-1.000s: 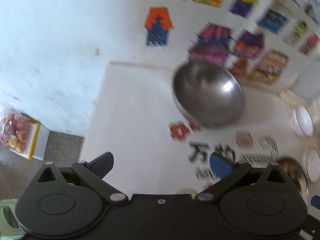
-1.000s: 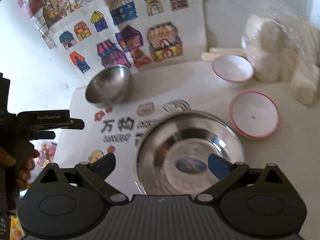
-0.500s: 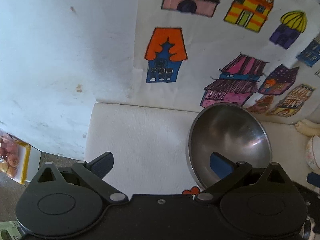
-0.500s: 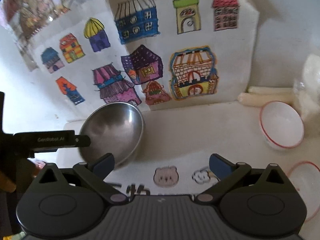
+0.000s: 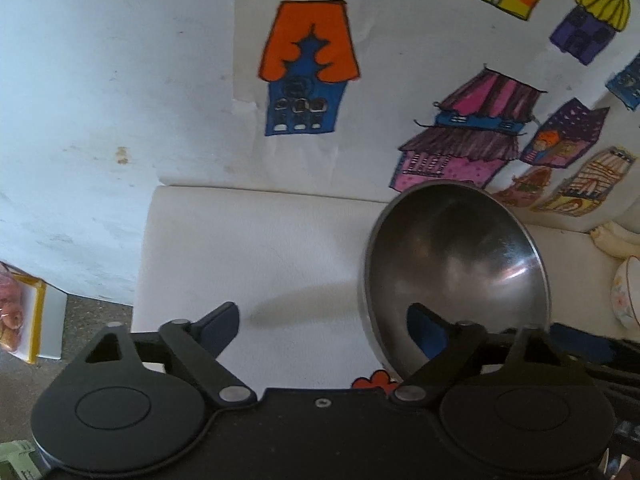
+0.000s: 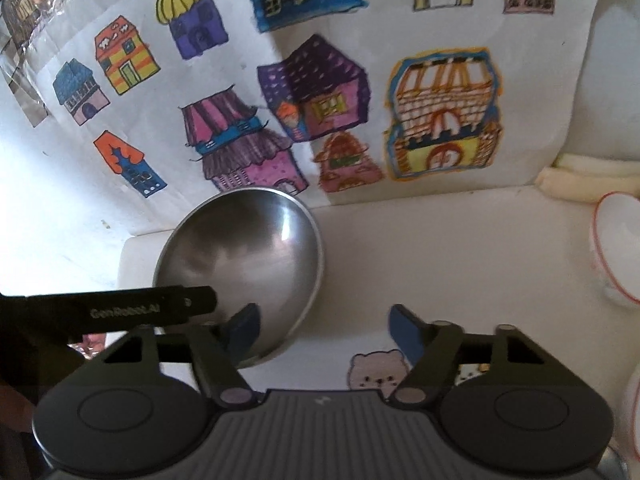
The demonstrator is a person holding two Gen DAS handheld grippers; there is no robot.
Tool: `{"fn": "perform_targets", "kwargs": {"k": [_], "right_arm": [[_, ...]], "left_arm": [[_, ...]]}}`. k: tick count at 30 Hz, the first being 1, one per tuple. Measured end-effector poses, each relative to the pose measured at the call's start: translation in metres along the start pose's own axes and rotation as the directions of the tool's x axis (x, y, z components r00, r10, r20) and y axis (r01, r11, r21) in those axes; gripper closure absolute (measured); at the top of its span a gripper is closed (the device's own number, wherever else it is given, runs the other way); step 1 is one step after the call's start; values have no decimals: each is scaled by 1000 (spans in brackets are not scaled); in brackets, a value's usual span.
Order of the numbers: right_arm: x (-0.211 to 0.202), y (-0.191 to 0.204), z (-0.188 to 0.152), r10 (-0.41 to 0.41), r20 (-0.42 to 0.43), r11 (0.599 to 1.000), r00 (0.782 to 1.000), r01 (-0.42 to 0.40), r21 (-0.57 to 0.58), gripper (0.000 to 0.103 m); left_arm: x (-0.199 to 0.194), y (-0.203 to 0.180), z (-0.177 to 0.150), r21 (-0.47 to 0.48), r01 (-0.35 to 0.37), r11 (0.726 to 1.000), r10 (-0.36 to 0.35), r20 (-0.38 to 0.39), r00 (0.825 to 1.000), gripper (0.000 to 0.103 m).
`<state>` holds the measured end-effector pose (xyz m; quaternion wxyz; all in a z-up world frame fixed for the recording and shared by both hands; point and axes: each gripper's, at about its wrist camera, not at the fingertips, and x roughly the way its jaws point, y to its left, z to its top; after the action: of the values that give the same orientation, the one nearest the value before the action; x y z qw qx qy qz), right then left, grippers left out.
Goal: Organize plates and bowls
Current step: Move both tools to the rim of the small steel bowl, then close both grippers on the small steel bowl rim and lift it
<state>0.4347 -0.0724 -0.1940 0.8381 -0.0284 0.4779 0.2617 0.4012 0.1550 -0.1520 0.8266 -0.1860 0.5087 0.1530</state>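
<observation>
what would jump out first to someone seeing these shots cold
The steel bowl on the white table near the back wall, with the left gripper and the right gripper straddling opposite sides of its rim, jaws just closing. Behind it, bright house drawings cover the wall, and a red-rimmed white bowl sits at far right.

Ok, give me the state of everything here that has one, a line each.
Steel bowl, empty, on the table, not gripped.
Left gripper, open, jaws have just been closing, astride the bowl's rim.
Right gripper, open, jaws have just been closing, astride the opposite rim.
Red-rimmed bowl, empty, untouched.
</observation>
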Motion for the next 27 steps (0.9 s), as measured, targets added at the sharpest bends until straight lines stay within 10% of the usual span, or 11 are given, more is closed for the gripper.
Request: {"fn": "perform_targets", "kwargs": {"k": [9,27], "right_arm": [[2,7,-4,36,-31,999,999,-35,6,74],[-114,-11,-62,38,38,999,999,-38,3,79]], "left_arm": [[-6,-4,-6,17,127,992,-128,11,992,82],[-99,-47,-73,142,272,952,-280,37,959,86]]}}
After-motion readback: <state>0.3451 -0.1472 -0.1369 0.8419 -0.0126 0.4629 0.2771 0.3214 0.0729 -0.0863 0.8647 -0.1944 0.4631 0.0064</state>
